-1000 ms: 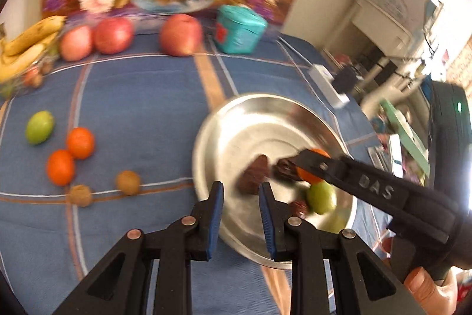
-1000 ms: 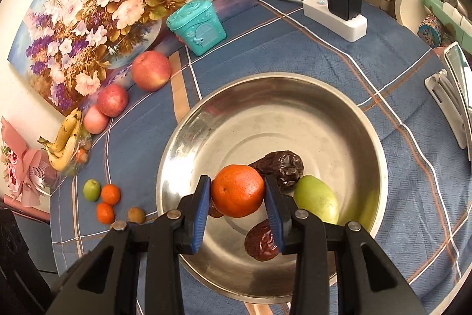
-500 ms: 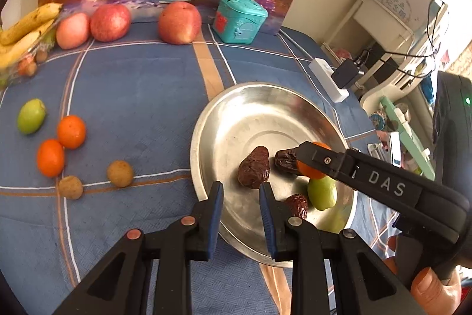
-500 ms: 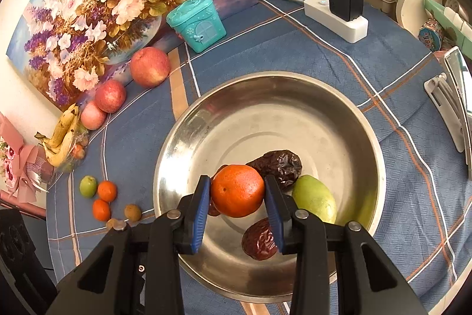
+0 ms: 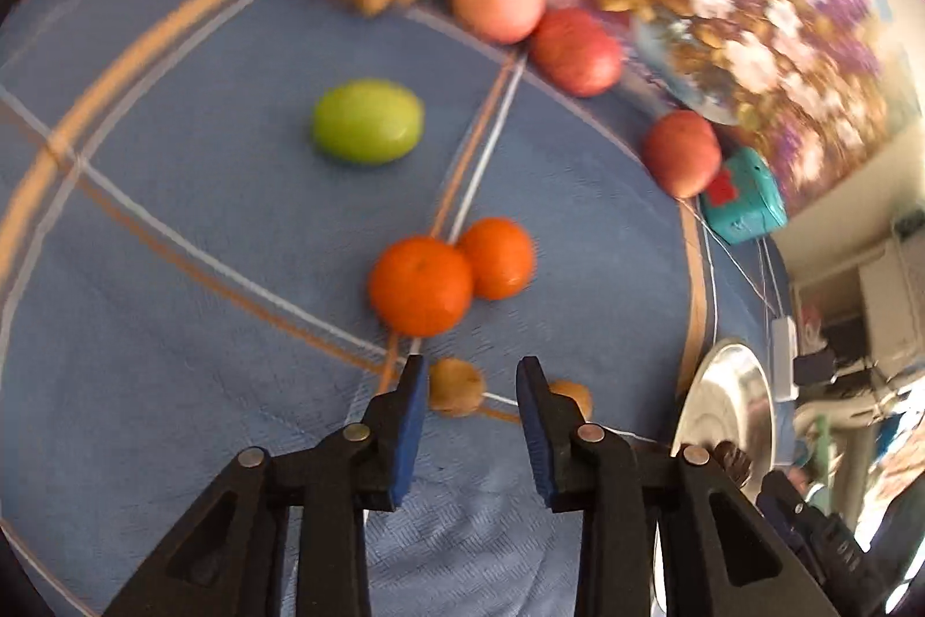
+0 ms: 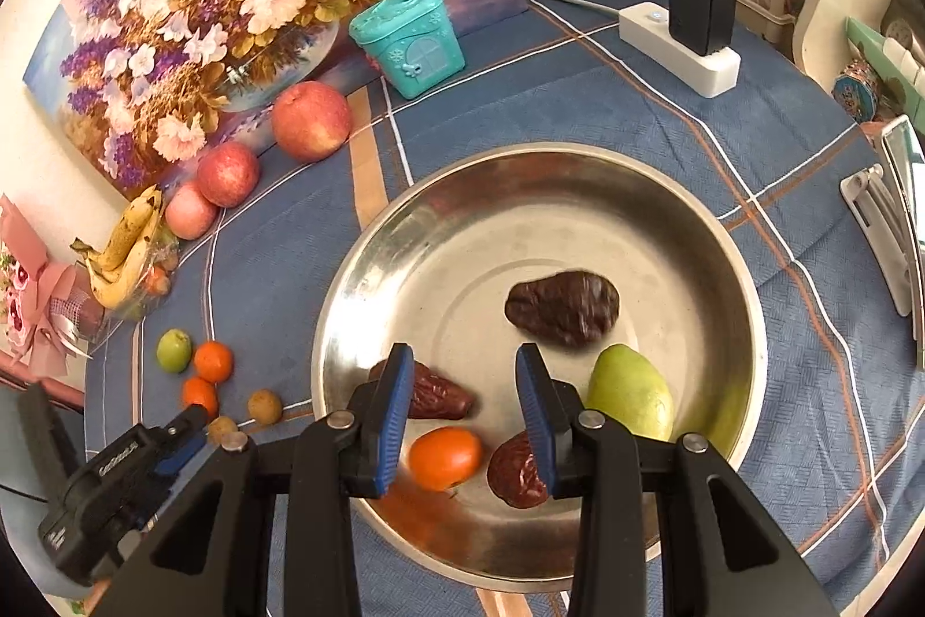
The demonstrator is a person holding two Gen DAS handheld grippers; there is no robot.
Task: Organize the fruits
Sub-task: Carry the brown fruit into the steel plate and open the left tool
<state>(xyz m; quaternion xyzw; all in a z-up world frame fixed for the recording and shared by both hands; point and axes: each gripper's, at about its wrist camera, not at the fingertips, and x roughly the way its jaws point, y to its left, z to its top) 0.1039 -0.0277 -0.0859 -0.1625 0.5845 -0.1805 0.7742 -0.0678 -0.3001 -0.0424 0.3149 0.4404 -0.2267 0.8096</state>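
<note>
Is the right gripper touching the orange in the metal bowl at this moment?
Apart. In the right wrist view the right gripper is open, and the orange lies on the floor of the metal bowl, with bare metal showing between it and either blue pad.

I could read no text; the lettering on the left hand-held gripper [image 6: 173, 435] was too blurred.

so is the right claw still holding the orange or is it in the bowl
In the bowl. The orange lies on the metal floor below the right claw, whose jaws stand open and apart from it.
</note>
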